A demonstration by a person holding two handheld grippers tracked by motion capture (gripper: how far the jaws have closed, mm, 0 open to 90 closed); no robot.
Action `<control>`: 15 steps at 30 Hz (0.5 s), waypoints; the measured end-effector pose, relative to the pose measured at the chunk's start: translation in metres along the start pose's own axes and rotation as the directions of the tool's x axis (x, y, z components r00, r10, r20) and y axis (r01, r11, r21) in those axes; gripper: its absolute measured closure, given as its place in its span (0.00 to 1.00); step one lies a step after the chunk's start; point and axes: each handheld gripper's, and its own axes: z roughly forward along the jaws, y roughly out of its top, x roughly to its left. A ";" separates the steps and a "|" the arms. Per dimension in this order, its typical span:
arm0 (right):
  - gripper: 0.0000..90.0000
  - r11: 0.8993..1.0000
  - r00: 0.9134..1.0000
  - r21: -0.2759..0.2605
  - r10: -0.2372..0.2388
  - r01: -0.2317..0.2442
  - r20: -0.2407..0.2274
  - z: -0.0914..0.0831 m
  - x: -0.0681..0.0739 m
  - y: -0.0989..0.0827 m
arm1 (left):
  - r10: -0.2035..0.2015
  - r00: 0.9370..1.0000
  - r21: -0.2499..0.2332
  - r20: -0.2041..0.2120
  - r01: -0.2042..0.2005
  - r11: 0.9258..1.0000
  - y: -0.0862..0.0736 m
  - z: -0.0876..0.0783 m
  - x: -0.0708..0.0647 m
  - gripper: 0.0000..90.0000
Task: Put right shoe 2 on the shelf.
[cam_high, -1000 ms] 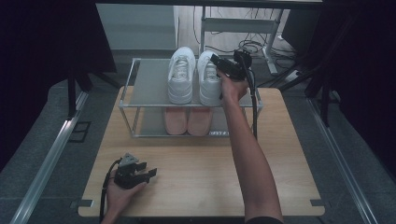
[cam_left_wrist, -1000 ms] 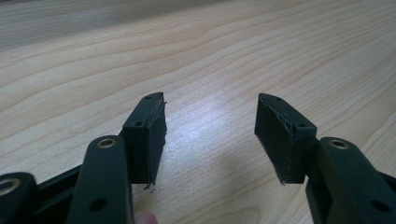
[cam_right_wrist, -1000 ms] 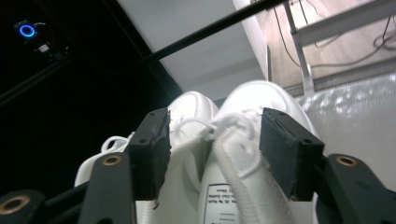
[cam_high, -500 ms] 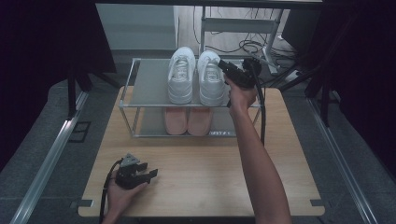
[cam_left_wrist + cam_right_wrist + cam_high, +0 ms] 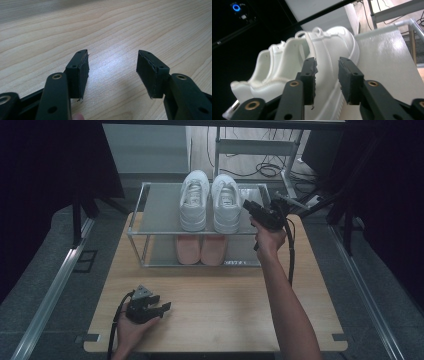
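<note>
- Dark curtains close off the room on both sides, and cables lie on the floor behind the wooden table [image 5: 220,305].
- Right gripper [image 5: 327,75]: its fingers [image 5: 310,75] have just been closing and stand part-way apart at the side of the right white shoe [image 5: 226,202]; whether the pads already touch it is hard to make out in the right gripper view, where the shoe's heel end is cut off by the jaws.
- Left gripper [image 5: 112,72]: its fingers [image 5: 80,72] are spread wide over bare wood with nothing between them, resting low at the table's near left corner.
- Outward from the right fingers, the left white shoe [image 5: 194,200] sits just beside its partner on the top shelf of a metal shoe rack [image 5: 137,220].
- Both white shoes lie with their long axis running away from the person, toes toward the far edge.
- Pink shoes [image 5: 201,249] stand on the lower shelf, their far halves hidden under the top shelf.
</note>
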 end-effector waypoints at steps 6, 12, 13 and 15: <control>0.86 0.999 1.000 0.020 -0.027 0.027 0.016 -0.002 -0.006 -0.013 | -0.001 1.000 0.001 -0.001 0.001 1.000 0.000 0.000 0.000 0.49; 0.92 0.998 0.999 0.046 -0.039 0.038 0.012 -0.001 -0.009 -0.024 | 0.003 1.000 0.006 0.003 -0.003 1.000 0.000 0.000 0.000 0.49; 0.92 0.998 0.999 0.049 -0.040 0.039 0.013 -0.001 -0.009 -0.026 | 0.003 1.000 0.006 0.003 -0.003 1.000 0.000 0.000 0.000 0.49; 0.93 0.997 0.999 0.055 -0.045 0.045 0.016 0.000 -0.009 -0.029 | 0.005 1.000 0.008 0.003 -0.005 1.000 0.000 0.000 0.000 0.49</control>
